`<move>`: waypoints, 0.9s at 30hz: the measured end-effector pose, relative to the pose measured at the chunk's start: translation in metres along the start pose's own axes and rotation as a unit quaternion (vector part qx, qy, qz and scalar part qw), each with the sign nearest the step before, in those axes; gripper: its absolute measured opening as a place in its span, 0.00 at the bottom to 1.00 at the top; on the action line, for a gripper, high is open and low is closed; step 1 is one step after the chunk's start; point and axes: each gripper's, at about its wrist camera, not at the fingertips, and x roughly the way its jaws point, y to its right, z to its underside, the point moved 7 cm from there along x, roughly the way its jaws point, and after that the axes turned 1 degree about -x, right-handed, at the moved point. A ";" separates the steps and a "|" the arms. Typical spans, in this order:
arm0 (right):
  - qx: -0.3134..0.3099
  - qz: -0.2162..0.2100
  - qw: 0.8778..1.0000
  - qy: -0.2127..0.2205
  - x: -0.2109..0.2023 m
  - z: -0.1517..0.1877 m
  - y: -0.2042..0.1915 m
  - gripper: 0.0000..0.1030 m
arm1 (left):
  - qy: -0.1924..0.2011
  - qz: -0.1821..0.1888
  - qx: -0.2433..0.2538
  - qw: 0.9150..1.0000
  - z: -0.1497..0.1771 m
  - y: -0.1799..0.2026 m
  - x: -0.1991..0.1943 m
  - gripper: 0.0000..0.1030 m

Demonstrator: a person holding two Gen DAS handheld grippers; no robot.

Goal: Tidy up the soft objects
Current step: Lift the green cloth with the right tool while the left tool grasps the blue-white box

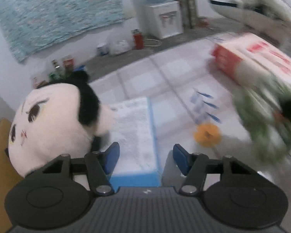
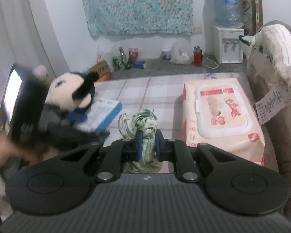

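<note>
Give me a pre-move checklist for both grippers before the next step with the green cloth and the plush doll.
1. Right gripper shut on the green cloth: ok, pads pinch the fabric.
2. Cloth fully clear of the bed: cannot tell, its lower end hangs out of sight behind the gripper body.
3. Left gripper open and empty: ok, only the blue-edged box shows between its fingers.
4. Plush doll within the left jaws: not ok, it sits to their left, outside the gap.
5. Wipes pack out of the cloth's way: ok, it lies apart, to the right.
6. Left view sharp enough to aim: not ok, blurred.
</note>
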 end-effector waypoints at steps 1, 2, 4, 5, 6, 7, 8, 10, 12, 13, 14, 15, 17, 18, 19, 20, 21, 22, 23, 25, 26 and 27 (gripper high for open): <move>0.008 -0.005 1.000 0.001 -0.001 -0.001 -0.001 0.11 | 0.004 0.005 0.023 1.000 0.007 0.009 -0.008 0.59; 0.014 -0.009 1.000 0.001 -0.001 -0.002 -0.001 0.11 | 0.008 0.013 0.039 0.999 0.014 0.018 -0.015 0.60; 0.020 -0.014 1.000 -0.005 0.001 -0.002 -0.001 0.11 | 0.009 0.041 0.070 0.997 0.024 0.032 -0.028 0.62; 0.019 -0.013 1.000 -0.007 0.002 -0.001 -0.002 0.11 | 0.008 0.047 0.077 0.996 0.026 0.035 -0.032 0.63; 0.016 -0.011 1.000 -0.007 0.002 -0.001 -0.003 0.11 | 0.009 0.051 0.071 0.996 0.025 0.035 -0.035 0.63; 0.013 -0.013 1.000 -0.009 0.002 0.000 -0.006 0.12 | 0.009 0.056 0.057 0.997 0.024 0.032 -0.035 0.63; 0.014 -0.014 1.000 -0.010 0.001 0.001 -0.007 0.12 | 0.010 0.059 0.037 0.998 0.021 0.027 -0.033 0.67; 0.015 -0.012 1.000 -0.014 0.002 0.002 -0.005 0.12 | 0.012 0.045 0.000 0.999 0.013 0.015 -0.026 0.73; 0.019 -0.006 1.000 -0.016 0.004 0.003 -0.001 0.12 | 0.021 0.026 -0.008 0.999 0.005 0.011 -0.021 0.84; 0.023 -0.006 1.000 -0.017 0.004 0.003 0.001 0.12 | 0.019 0.016 -0.006 1.000 0.001 0.008 -0.015 0.85; 0.027 -0.006 0.999 -0.016 0.004 0.003 0.004 0.12 | 0.015 0.012 -0.008 1.000 -0.003 0.004 -0.008 0.86; 0.031 -0.007 0.999 -0.015 0.004 0.003 0.006 0.12 | 0.005 0.010 -0.010 1.000 -0.004 0.002 -0.001 0.85; 0.038 0.002 0.999 -0.008 0.002 0.001 0.009 0.12 | -0.001 0.008 -0.025 1.000 -0.005 -0.002 0.009 0.87; 0.037 0.001 0.999 -0.005 0.001 0.000 0.009 0.12 | 0.003 0.009 -0.032 0.999 -0.006 -0.005 0.011 0.89; 0.036 -0.001 0.999 -0.001 0.000 -0.001 0.008 0.12 | 0.004 0.011 -0.037 0.999 -0.008 -0.008 0.013 0.89; 0.036 -0.004 0.999 0.002 0.000 -0.002 0.008 0.12 | 0.006 0.016 -0.043 0.999 -0.007 -0.010 0.014 0.87; 0.035 -0.007 0.999 0.001 0.001 -0.002 0.008 0.12 | 0.008 0.022 -0.044 0.999 -0.006 -0.011 0.014 0.75; 0.036 -0.008 0.999 -0.001 0.002 -0.001 0.008 0.12 | 0.005 0.039 -0.045 0.998 -0.006 -0.009 0.011 0.70; 0.036 -0.009 0.999 -0.004 0.004 -0.001 0.007 0.12 | -0.007 0.061 -0.050 0.997 -0.006 -0.008 0.009 0.69; 0.037 -0.013 0.999 -0.007 0.006 -0.001 0.005 0.12 | -0.023 0.066 -0.045 0.997 -0.003 -0.003 0.004 0.69; 0.037 -0.016 0.999 -0.008 0.006 -0.002 0.004 0.12 | -0.024 0.067 -0.040 0.997 -0.001 0.001 0.002 0.69; 0.035 -0.021 0.999 -0.007 0.006 -0.003 0.002 0.12 | -0.024 0.069 -0.037 0.997 0.002 0.004 -0.001 0.69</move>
